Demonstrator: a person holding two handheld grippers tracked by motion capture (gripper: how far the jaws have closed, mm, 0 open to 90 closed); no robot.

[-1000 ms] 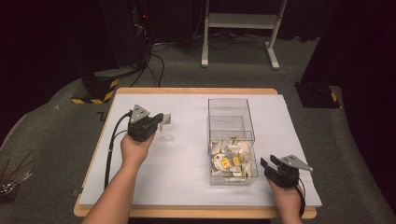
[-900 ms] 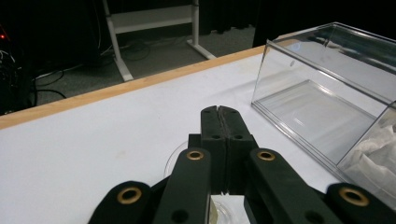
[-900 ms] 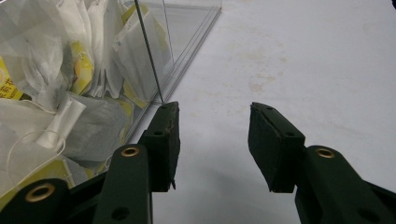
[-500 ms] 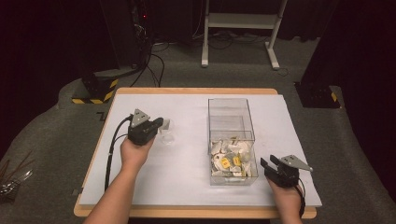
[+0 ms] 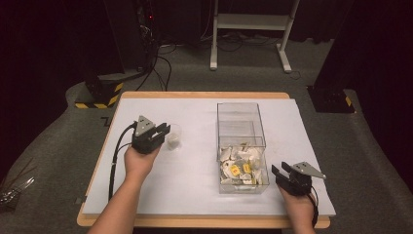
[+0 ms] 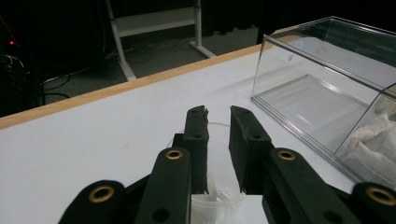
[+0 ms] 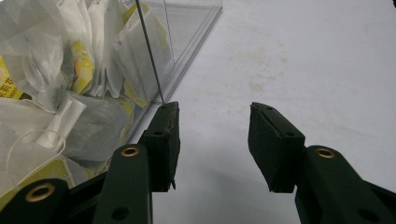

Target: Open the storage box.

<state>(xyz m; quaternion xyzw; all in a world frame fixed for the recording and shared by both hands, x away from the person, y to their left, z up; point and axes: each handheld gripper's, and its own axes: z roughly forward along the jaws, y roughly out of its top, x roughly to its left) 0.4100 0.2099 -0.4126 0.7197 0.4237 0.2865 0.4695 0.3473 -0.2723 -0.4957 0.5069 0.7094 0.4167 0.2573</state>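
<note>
Small translucent plastic cup (image 5: 173, 138) is found upright on the white table cover (image 5: 195, 117), directly ahead of the left gripper (image 5: 162, 130) and well apart from the clear rectangular plastic bin (image 5: 241, 144) of tea bags (image 5: 241, 165). In the left gripper view the cup (image 6: 215, 198) is seen between the jaws, which have just been opening; a narrow gap is noted and no firm pinch on the rim is observed. The left hand is plainly the nearer. The right gripper (image 5: 284, 171) is seen beside the bin's near right corner, jaws partly apart and holding nothing.
</note>
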